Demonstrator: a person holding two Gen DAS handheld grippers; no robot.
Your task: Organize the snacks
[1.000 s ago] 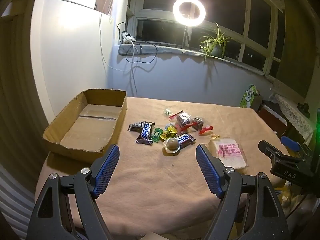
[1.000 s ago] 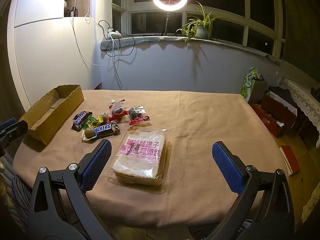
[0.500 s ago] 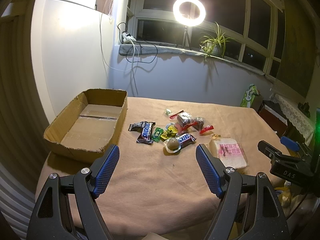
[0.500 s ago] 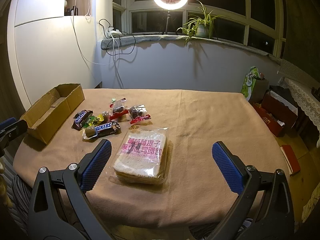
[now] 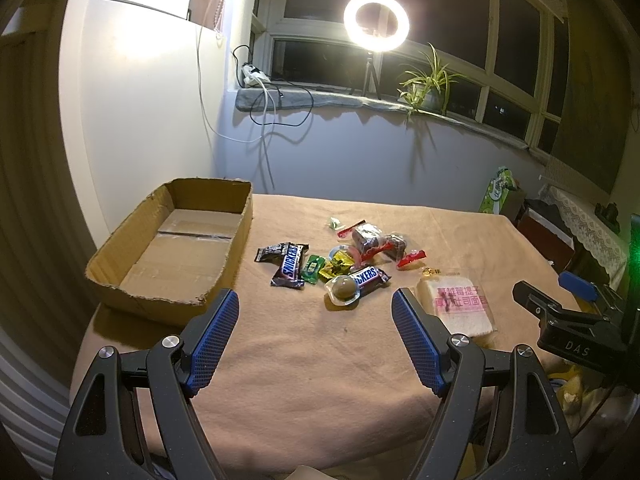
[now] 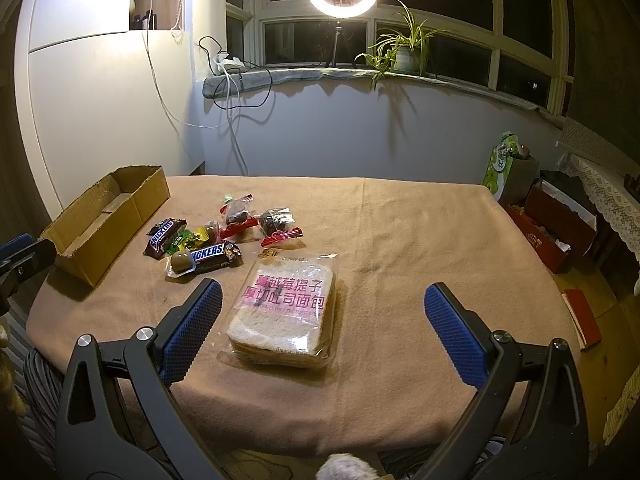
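From the left wrist view we look straight into the cardboard box [image 5: 172, 248], whose bare floor shows; the right wrist view gives us only its outer wall and rim [image 6: 108, 216]. That right view, in turn, shows the toast bag [image 6: 284, 312] whole, pink print facing up, where the left view catches it partly behind a blue pad [image 5: 460, 306]. The loose snacks lie in a cluster between the box and the toast bag: Snickers bars [image 5: 290, 266], a round brown jelly cup [image 5: 342, 290] and red-edged packets [image 5: 376, 242]. Our left gripper [image 5: 314, 336] hangs above the cloth-covered table [image 5: 304, 360] just near of the box, jaws spread wide and holding nothing. Our right gripper [image 6: 320, 328] hovers over the toast bag, also spread wide, pads apart from the bag.
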